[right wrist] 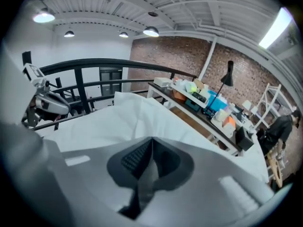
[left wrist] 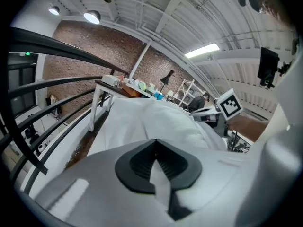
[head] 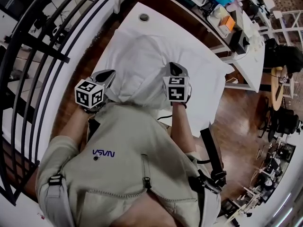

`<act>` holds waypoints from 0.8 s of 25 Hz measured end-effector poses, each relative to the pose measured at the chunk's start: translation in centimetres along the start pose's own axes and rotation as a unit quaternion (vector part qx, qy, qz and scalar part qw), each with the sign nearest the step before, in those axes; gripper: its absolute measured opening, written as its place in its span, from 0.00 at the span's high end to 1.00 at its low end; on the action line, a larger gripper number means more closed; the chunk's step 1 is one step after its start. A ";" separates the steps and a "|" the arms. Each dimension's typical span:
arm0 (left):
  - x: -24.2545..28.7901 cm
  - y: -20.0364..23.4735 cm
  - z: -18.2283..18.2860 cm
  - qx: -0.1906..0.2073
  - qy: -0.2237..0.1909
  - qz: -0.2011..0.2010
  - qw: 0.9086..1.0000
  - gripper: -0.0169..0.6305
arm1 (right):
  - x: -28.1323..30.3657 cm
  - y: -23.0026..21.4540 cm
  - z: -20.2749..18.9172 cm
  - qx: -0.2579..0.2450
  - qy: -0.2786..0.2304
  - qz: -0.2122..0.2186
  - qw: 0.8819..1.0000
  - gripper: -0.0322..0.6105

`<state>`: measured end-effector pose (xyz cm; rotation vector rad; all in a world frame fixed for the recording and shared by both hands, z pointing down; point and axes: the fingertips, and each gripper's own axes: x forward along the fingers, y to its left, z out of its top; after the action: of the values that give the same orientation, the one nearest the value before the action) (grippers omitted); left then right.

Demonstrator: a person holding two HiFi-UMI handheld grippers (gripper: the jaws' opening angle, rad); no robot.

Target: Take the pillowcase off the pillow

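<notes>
Now left tongs (head: 105,74): clenched on pillowcase (head: 142,60) edge, for pulling.
Right tongs (head: 176,70): clenched likewise; it lies ahead of both.

White table (head: 157,19), black railing (head: 40,47), cluttered bench (head: 222,18)

- Loft-style workshop or lab: a bare brick wall (left wrist: 90,56) rises to a white-painted ceiling of exposed beams (left wrist: 156,8).
- Industrial lighting overhead: 4 round pendant lamps (right wrist: 151,31) show in the right gripper view and a long strip light (left wrist: 202,50) in the left gripper view.
- A black metal railing (head: 33,51) curves along one side of the work area.
- A long workbench (right wrist: 208,112) by the brick wall is crowded with coloured boxes and gear, a black desk lamp (right wrist: 229,74) standing over it.
- White open shelving (right wrist: 277,103) stands further along.
- A white work table (head: 137,11) sits on a polished wooden floor (head: 236,112); stands and equipment (head: 279,155) cluster at one edge.
</notes>
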<state>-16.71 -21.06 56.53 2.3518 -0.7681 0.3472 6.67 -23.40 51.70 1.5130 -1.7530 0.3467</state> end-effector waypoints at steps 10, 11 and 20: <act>10.7 -0.6 8.0 -0.021 -0.012 -0.070 0.997 0.52 | -0.3 1.9 0.2 0.001 -0.020 0.019 1.000 0.94; 11.9 0.1 8.3 -0.046 -0.009 -0.071 0.996 0.48 | -0.3 2.1 0.1 0.001 -0.024 0.021 0.999 0.94; 14.3 -1.3 7.3 -0.023 0.060 -0.089 0.994 0.84 | -1.7 2.4 1.2 0.025 -0.067 0.049 0.996 0.93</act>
<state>-4.19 -31.23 56.34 2.3120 -0.5006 0.3855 4.01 -22.34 50.41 1.5204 -1.9410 0.3481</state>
